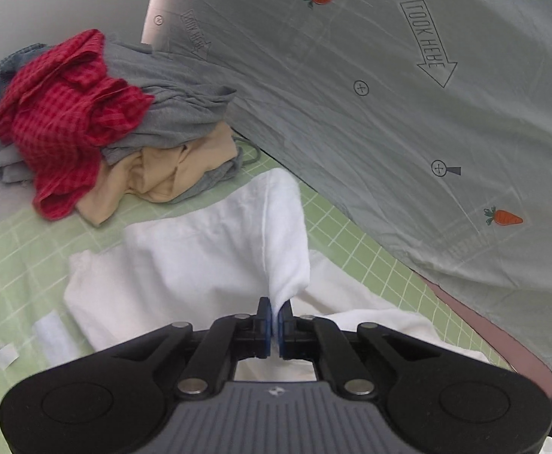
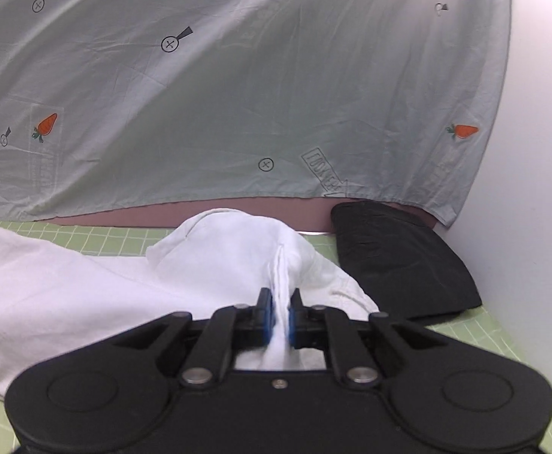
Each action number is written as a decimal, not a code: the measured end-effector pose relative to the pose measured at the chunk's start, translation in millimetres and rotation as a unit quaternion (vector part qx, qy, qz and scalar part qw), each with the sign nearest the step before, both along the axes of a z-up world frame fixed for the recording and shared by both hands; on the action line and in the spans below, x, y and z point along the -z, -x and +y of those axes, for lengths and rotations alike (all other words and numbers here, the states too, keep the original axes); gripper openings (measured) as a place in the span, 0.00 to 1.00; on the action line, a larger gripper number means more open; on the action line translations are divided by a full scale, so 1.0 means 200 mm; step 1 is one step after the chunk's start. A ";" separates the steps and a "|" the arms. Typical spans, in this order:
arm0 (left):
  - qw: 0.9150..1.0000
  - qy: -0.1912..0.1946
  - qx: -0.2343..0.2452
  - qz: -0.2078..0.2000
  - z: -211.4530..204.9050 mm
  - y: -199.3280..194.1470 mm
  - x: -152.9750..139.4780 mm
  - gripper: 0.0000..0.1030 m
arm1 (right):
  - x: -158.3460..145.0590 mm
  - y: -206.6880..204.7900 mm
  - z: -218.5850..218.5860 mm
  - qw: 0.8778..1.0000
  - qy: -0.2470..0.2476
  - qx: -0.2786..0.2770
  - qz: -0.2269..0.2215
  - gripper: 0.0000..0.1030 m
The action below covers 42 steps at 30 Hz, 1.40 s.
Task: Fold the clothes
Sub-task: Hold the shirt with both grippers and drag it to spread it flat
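A white garment (image 1: pixel 200 257) lies spread on the green grid mat (image 1: pixel 14 265). My left gripper (image 1: pixel 275 308) is shut on a pinched fold of the white garment, which rises from the blue pads. In the right wrist view the same white garment (image 2: pixel 86 287) lies on the mat (image 2: pixel 503 340). My right gripper (image 2: pixel 279 300) is shut on another bunched edge of it, lifted a little off the mat.
A pile of unfolded clothes sits at the mat's far left: a red checked shirt (image 1: pixel 60 121), a grey garment (image 1: pixel 170 90) and a beige one (image 1: pixel 162 174). A folded black garment (image 2: pixel 401 257) lies right of the white one. A pale carrot-print sheet (image 2: pixel 238 87) hangs behind.
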State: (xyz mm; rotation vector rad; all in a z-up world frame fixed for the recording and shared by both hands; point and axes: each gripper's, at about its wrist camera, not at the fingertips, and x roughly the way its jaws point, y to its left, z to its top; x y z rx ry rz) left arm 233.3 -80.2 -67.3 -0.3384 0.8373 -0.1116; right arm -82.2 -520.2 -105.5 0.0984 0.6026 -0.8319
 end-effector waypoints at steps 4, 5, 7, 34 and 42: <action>0.999 -0.023 -0.011 0.037 0.19 0.23 0.11 0.03 | 0.15 0.22 0.12 0.998 -0.051 -0.002 0.032 0.08; 0.998 -0.024 -0.015 0.052 0.23 0.27 0.16 0.03 | 0.20 0.26 0.15 0.997 -0.065 -0.004 0.045 0.09; 0.996 -0.023 -0.022 0.081 0.29 0.35 0.25 0.03 | 0.31 0.34 0.20 0.993 -0.094 -0.009 0.066 0.09; 0.993 0.006 -0.032 0.115 -0.18 -0.30 0.57 0.04 | 0.55 -0.13 -0.06 0.989 -0.112 0.046 0.083 0.17; 0.996 0.037 -0.020 0.083 -0.08 -0.21 0.42 0.03 | 0.47 -0.11 -0.14 0.992 -0.077 0.069 0.075 0.09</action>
